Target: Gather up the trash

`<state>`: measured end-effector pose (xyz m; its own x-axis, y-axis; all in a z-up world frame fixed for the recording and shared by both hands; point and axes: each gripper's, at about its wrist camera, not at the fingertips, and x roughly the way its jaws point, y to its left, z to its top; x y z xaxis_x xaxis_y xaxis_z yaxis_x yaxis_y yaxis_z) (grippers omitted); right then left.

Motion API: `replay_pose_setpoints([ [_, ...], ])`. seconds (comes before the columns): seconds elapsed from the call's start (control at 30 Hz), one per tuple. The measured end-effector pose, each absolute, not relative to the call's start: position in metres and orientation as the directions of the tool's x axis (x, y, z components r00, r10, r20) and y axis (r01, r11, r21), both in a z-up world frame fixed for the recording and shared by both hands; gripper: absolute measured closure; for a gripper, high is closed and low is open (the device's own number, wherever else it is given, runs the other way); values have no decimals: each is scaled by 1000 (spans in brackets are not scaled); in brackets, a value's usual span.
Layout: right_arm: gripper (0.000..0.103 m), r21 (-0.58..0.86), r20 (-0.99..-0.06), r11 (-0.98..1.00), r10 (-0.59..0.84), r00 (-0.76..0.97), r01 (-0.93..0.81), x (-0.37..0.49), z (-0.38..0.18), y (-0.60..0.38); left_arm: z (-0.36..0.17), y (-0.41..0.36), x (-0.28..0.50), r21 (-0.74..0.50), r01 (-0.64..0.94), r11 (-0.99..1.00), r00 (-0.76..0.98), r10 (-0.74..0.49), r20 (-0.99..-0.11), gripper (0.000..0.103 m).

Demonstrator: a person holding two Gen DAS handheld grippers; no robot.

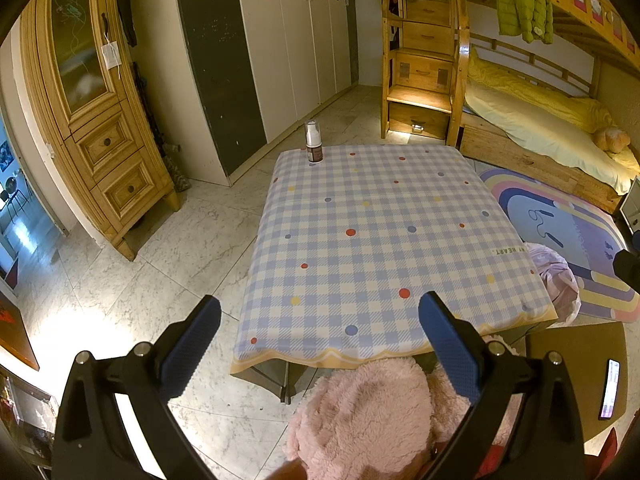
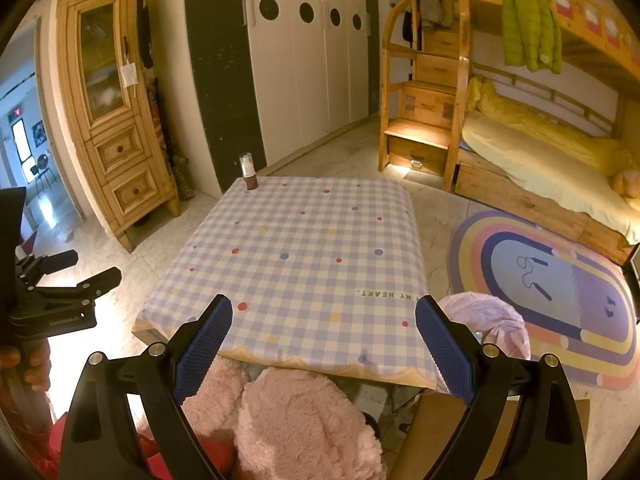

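Observation:
A small brown pump bottle (image 1: 314, 142) with a clear cap stands upright at the far left corner of the low table (image 1: 380, 240), which wears a blue checked cloth with coloured dots. The same bottle (image 2: 249, 172) shows in the right wrist view. A pale pink bag-lined bin (image 2: 490, 322) sits on the floor by the table's near right corner, also visible as the bin (image 1: 554, 280). My left gripper (image 1: 320, 312) hovers open above the table's near edge, nothing between its fingers. My right gripper (image 2: 324, 318) is open too, empty, over the near edge.
Pink fluffy slippers (image 2: 296, 416) on the person's feet sit under the near table edge. A rainbow rug (image 2: 560, 292) lies to the right, a wooden bunk bed (image 2: 540, 152) behind it, a wooden cabinet (image 1: 92, 120) and white wardrobe (image 1: 288, 40) to the left. The left-hand gripper body (image 2: 48, 300) appears at left.

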<state>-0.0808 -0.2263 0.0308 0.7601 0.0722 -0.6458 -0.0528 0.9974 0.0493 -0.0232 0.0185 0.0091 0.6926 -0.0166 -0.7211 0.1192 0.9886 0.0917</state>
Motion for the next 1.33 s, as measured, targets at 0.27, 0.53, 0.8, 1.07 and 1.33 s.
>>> replay_pose_setpoints([
  [0.27, 11, 49, -646, 997, 71, 760, -52, -81, 31, -226, 9, 19, -23, 88, 114, 990, 693, -16, -721, 7],
  [0.53, 11, 49, -645, 997, 71, 761, -52, -81, 31, -226, 8, 20, -23, 86, 110, 990, 692, -15, -722, 7],
  [0.8, 11, 50, -647, 997, 71, 759, -51, -80, 30, -226, 9, 19, -24, 84, 112, 990, 689, -16, -724, 7],
  [1.07, 11, 55, -652, 997, 71, 755, -46, -79, 28, -227, 9, 17, -26, 90, 113, 990, 706, -17, -708, 7],
  [1.33, 11, 78, -637, 997, 46, 770, 5, -72, 2, -252, -11, 18, -12, 43, 123, 991, 693, -55, -719, 7],
])
